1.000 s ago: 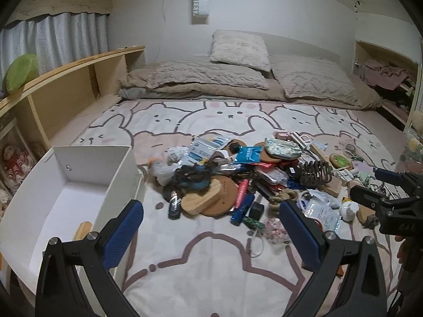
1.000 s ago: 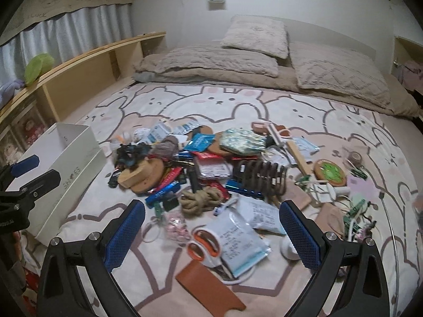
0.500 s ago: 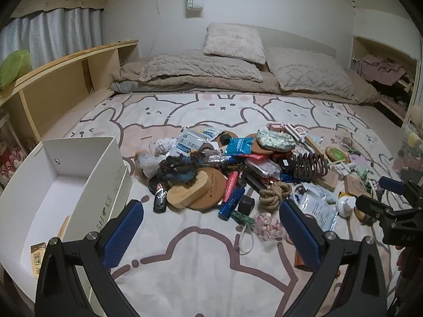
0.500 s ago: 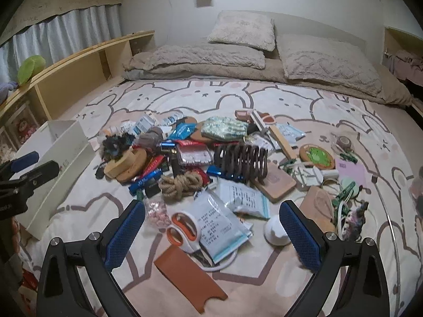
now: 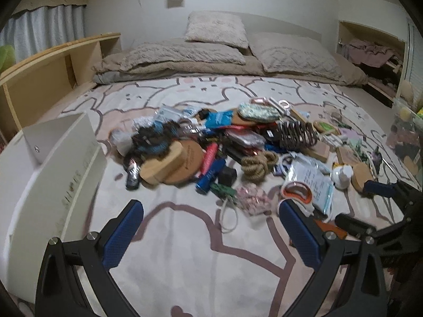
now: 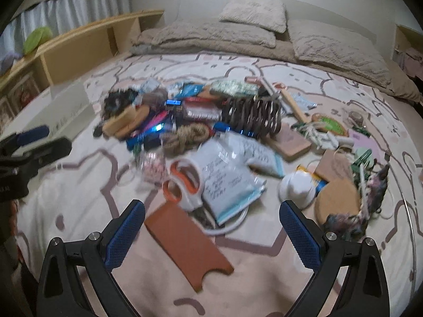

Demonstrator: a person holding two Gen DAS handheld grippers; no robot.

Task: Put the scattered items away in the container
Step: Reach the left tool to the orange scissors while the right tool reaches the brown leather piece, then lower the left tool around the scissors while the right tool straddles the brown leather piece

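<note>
Right gripper (image 6: 211, 233): jaws wide apart, holding nothing; a brown leather piece (image 6: 186, 241) lies between them at lower centre, scissors (image 6: 182, 182) just above. Left gripper (image 5: 211, 233): jaws equally wide and empty over bare bed cover (image 5: 185, 264). Only the left wrist view shows the white box (image 5: 56, 174) clearly, at left; the scattered items (image 5: 238, 145) fill mid-frame.

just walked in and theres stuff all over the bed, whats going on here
A person is holding a pair of tongs in each hand over a bed covered in a bunny-print sheet. A heap of small items, among them a coil of rope, orange-handled scissors and a dark coil spring, lies scattered on it. The left tongs and right tongs are both open and hold nothing. The white box meant for the items sits at the left.
</note>
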